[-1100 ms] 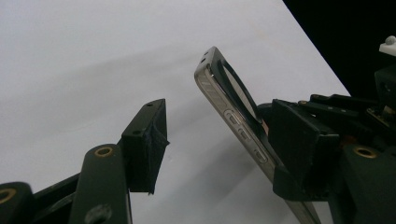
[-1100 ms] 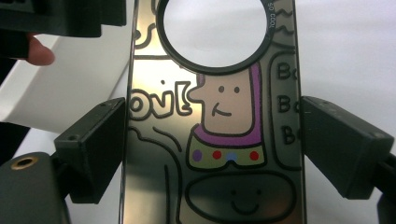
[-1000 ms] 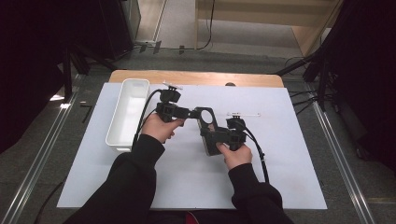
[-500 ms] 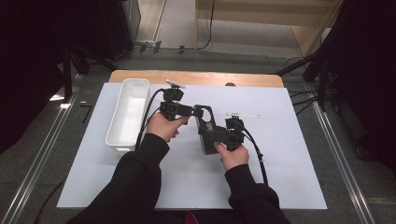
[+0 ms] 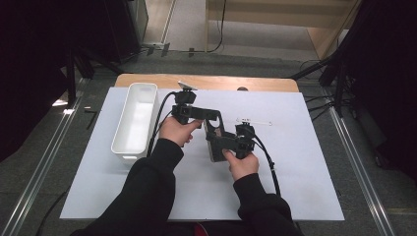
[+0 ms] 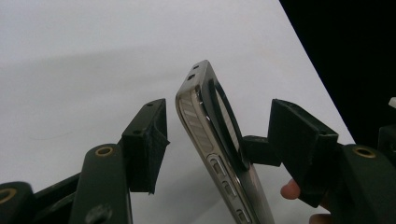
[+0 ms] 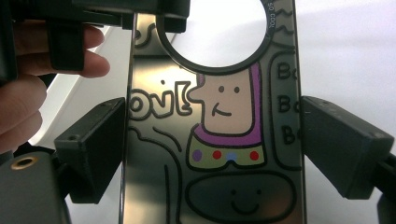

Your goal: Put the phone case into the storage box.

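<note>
Quick count of what's on the table: one phone (image 7: 219,140), two grippers, one white tray (image 5: 121,146), one thin clear stick (image 5: 253,121) and one big white sheet (image 5: 305,187) covering a wooden tabletop (image 5: 147,80). In the high view the phone is held up off the sheet about mid-table, right between the two hands. The tray is off at roughly 9 o'clock from it and the stick at about 2 o'clock, both well apart from it. The right gripper (image 7: 212,144) has the phone pinched across its width, one pad on each long edge. You can see the cartoon case with its single round ring at 12 o'clock in the right gripper view. The left gripper (image 6: 219,126) comes in from the phone's top end, jaws spread with the phone edge-on between them. The pad at 9 o'clock plainly has a gap to the metal side, and the pad at 3 o'clock sits clear of the ring too, so it's not squeezing anything. There are two hands, and both sleeves are dark.
</note>
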`<state>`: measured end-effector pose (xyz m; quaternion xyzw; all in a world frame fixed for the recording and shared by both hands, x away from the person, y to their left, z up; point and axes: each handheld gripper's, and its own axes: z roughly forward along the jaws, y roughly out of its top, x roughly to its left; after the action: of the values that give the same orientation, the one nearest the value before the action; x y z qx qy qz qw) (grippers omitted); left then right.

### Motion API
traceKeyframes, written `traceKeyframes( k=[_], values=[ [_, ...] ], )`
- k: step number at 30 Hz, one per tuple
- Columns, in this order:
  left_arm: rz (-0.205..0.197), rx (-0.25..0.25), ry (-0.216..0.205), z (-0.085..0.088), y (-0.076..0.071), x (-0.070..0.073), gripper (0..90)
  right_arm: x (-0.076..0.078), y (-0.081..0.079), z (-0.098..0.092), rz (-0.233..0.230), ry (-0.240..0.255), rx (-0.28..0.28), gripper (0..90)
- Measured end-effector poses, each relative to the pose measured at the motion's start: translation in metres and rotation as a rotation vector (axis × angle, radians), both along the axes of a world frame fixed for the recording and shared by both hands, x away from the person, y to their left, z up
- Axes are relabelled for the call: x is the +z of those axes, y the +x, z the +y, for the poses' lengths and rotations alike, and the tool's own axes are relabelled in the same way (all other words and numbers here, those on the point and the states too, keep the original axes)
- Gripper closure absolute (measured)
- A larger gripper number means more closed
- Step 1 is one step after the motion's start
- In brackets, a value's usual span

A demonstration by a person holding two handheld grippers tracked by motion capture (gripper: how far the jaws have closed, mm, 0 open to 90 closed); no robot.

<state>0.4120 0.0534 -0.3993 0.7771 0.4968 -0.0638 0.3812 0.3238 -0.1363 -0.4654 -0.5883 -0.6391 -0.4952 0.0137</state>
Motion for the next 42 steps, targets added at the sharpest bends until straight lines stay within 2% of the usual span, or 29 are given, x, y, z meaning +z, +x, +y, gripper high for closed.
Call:
traceKeyframes(
  k=[2, 3, 5, 7, 10, 12, 14, 21, 33, 38, 42],
  values=[
    [0.008, 0.003, 0.003, 0.0001, 0.0012, 0.0003, 38.0, -0.0005, 0.0000, 0.0006, -0.001, 0.003, -0.002, 10.7],
    [0.008, 0.005, 0.005, 0.0002, 0.0018, 0.0003, 41.5, -0.0008, -0.0001, 0.0007, -0.001, 0.005, -0.003, 10.7],
    [0.022, 0.008, -0.007, 0.0009, 0.0035, 0.0002, 41.7, -0.0016, -0.0004, 0.0012, -0.004, 0.013, -0.010, 10.7],
    [0.025, 0.015, -0.012, 0.0016, 0.0042, 0.0001, 46.8, -0.0024, -0.0008, 0.0018, -0.006, 0.018, -0.015, 10.7],
    [0.040, 0.031, -0.020, 0.0020, 0.0059, 0.0001, 46.9, -0.0035, -0.0017, 0.0029, -0.007, 0.019, -0.020, 10.7],
    [0.041, 0.036, -0.014, 0.0024, 0.0066, 0.0001, 50.2, -0.0041, -0.0020, 0.0037, -0.008, 0.023, -0.022, 10.7],
    [0.055, 0.044, -0.030, 0.0039, 0.0083, -0.0007, 50.2, -0.0044, -0.0024, 0.0042, -0.015, 0.025, -0.029, 10.7],
    [0.034, 0.053, -0.047, 0.0049, 0.0075, 0.0002, 56.9, -0.0038, -0.0027, 0.0040, -0.022, 0.029, -0.034, 10.7],
    [0.044, 0.082, -0.080, 0.0060, 0.0081, -0.0015, 68.1, -0.0035, -0.0037, 0.0050, -0.033, 0.034, -0.049, 10.7],
    [0.052, 0.092, -0.088, 0.0071, 0.0086, -0.0020, 69.2, -0.0040, -0.0034, 0.0050, -0.034, 0.033, -0.048, 10.7],
    [0.055, 0.093, -0.079, 0.0069, 0.0088, -0.0023, 69.2, -0.0047, -0.0034, 0.0052, -0.033, 0.032, -0.049, 10.7]
  ],
)
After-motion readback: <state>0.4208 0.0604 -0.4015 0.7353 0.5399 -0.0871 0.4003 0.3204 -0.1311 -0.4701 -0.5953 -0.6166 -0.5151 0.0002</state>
